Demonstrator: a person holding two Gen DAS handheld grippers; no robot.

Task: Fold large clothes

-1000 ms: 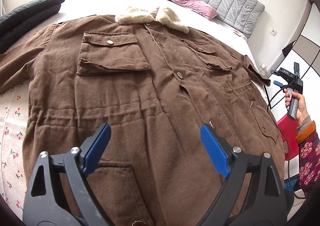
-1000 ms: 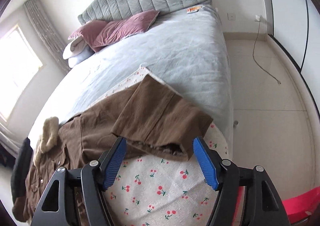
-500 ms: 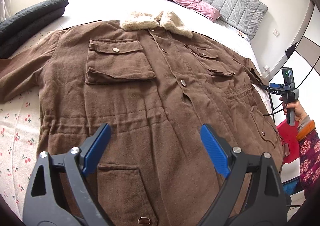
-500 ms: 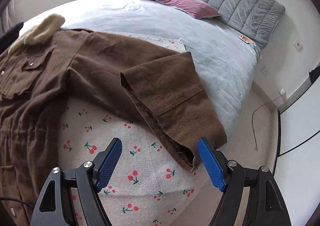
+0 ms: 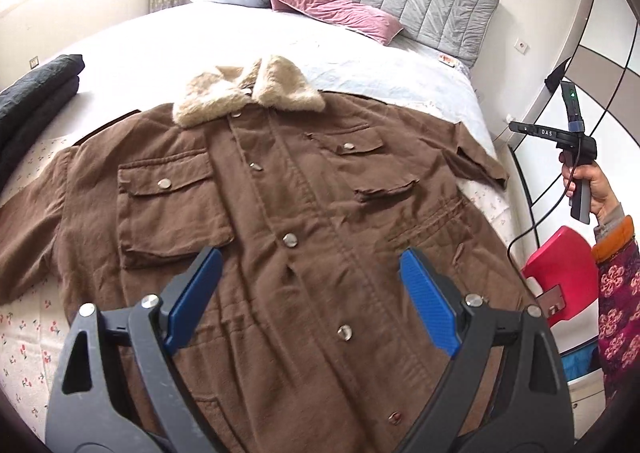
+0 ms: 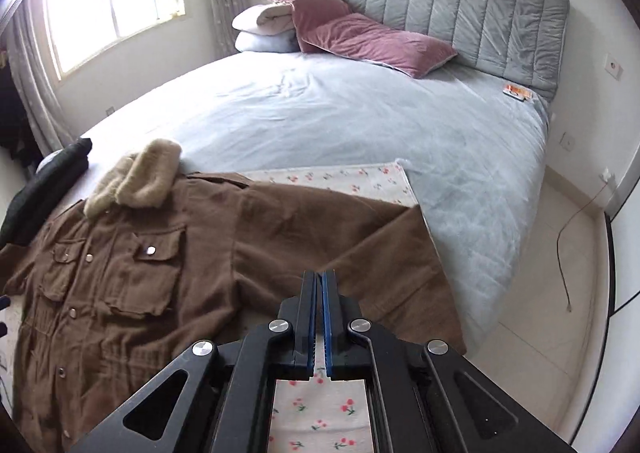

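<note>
Your left gripper (image 5: 308, 305) hangs wide, empty, over the brown coat (image 5: 280, 221) lying flat on the bed (image 6: 360, 113); right gripper (image 6: 319, 281) pinched closed w/ nothing in it. Coat's thick, heavy, floppy, so grab sleeve cuff (image 6: 432, 317), then shoulder by the fur collar (image 5: 248, 93)

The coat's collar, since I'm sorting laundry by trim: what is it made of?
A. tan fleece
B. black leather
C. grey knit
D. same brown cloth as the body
A: the collar is fluffy and tan, set against the plain brown coat spread buttoned on the bed.
</note>
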